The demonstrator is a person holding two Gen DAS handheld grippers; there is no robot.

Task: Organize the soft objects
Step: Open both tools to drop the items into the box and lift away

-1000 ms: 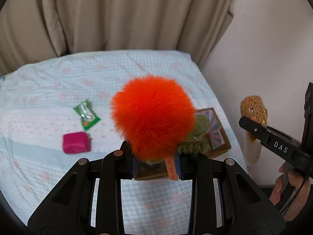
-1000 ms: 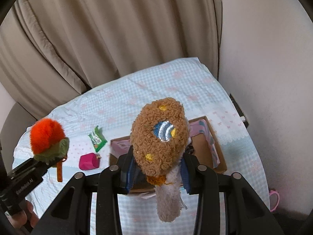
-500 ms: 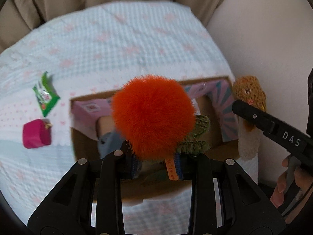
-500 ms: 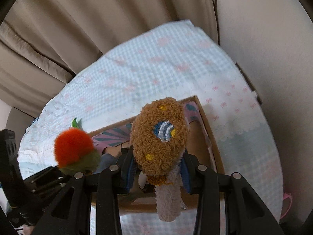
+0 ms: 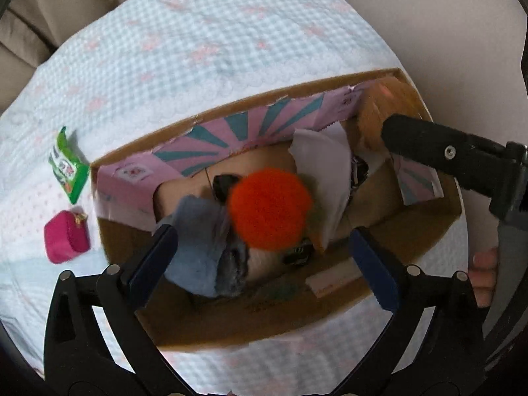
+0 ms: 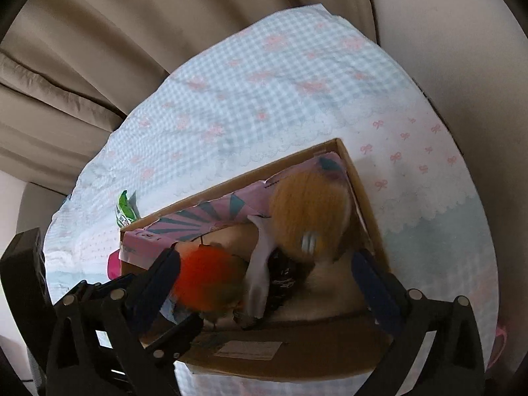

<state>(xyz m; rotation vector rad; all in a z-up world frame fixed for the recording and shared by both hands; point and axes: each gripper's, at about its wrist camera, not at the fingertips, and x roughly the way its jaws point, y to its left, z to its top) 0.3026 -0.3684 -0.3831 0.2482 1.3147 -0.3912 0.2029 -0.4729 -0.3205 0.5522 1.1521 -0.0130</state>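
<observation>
Left gripper (image 5: pixel 269 250): its jaws are opening and stand wide over the box; the pads touch nothing.
Orange toy: a round fluffy orange pom-pom toy with a green felt base (image 5: pixel 270 209) sits between the spread left pads, apart from both, over the things in the box; its blurred outline makes it hard to say whether it has landed.
Right gripper (image 6: pixel 265 272): its jaws are opening too, wide apart, with no pad pressing on anything.
Brown toy: a shaggy brown plush toy with a small blue-and-white patch (image 6: pixel 310 213) is at the far right corner inside the box, blurred.
Box: an open brown cardboard box with a pink and teal striped lining (image 5: pixel 231 330) stands on the bed.
Box contents: a pale blue cloth (image 5: pixel 198 247) and a white sheet of paper (image 5: pixel 325 161).
Bed cover: a light blue checked cloth with pink bows (image 5: pixel 214 49).
Outside the box: a green snack packet (image 5: pixel 67 166) and a small magenta pouch (image 5: pixel 66 241) lie to its left, well apart from it.
</observation>
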